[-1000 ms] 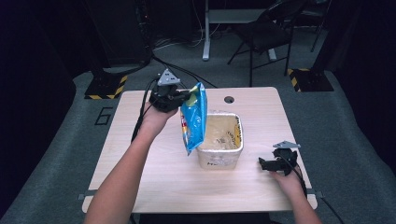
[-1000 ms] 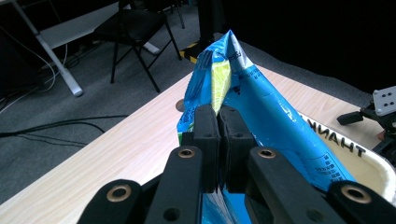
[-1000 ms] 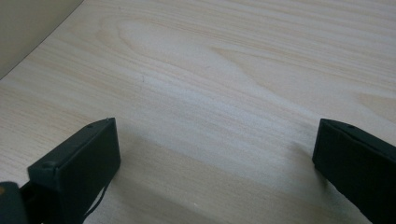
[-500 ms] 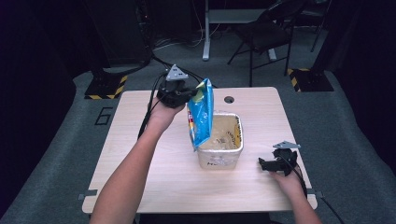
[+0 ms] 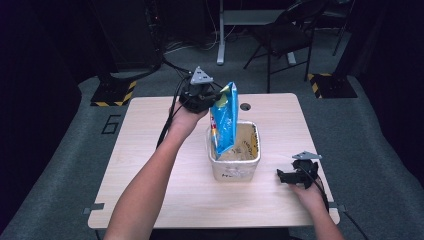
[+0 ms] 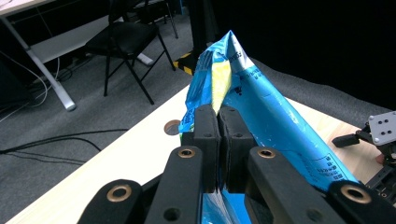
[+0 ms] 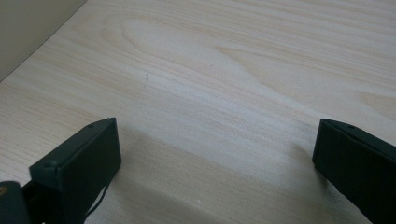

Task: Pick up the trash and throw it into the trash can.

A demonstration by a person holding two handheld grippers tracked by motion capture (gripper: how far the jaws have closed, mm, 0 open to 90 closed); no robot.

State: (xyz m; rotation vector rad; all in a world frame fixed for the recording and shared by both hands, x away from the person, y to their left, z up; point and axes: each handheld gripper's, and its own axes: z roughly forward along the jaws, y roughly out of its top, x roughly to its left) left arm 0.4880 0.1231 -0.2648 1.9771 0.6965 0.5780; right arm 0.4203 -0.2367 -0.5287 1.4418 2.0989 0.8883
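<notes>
Left gripper [image 5: 206, 98] pinches the blue snack bag [image 5: 224, 119] at its top edge, jaws pressed together on the foil; bag hangs upright, lower end inside the beige bin [image 5: 235, 170] at mid-table [image 5: 150, 195]; I judge the step is lowering it in; I'd keep it vertical, centre it over the opening, release only once it rests inside. Right gripper [image 5: 290, 176] rests on the table beside the bin, jaws spread, holding nothing. Print on bag and bin too small to read.
</notes>
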